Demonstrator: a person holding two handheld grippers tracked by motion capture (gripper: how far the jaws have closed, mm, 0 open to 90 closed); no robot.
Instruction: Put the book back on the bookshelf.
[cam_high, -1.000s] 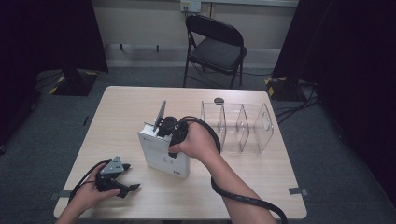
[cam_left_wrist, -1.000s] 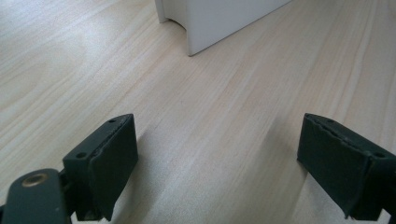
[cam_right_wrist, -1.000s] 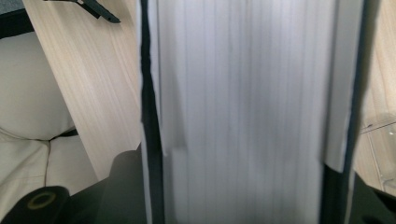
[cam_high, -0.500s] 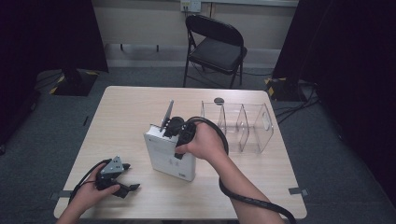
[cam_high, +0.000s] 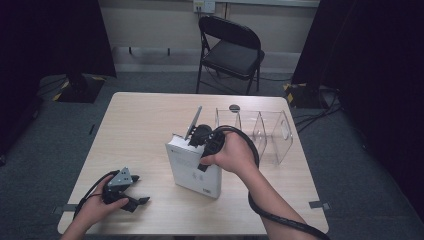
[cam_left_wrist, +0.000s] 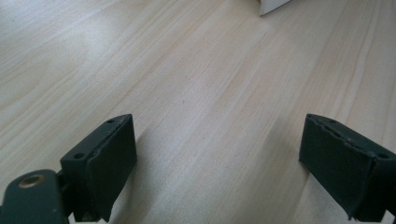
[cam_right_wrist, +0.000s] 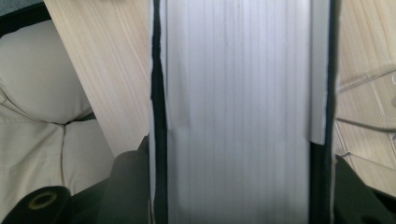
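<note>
Scene: wooden table (cam_high: 135, 125), folding chair (cam_high: 231, 52) behind | right gripper (cam_high: 204, 137) jaws clamped on thick white book (cam_high: 192, 167), held upright at frame centre | clear divided rack (cam_high: 260, 131) just right, slots empty; shelving not done | left gripper (cam_high: 125, 192) jaws apart, idle lower left

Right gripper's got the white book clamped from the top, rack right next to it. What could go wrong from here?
1. The right gripper clamps the white book only at its top edge, so it may swing or slip.
2. The clear divider rack stands close beside the book; a tilted book could strike its walls.
3. The left gripper rests open on the table, giving no support if it tips.
</note>
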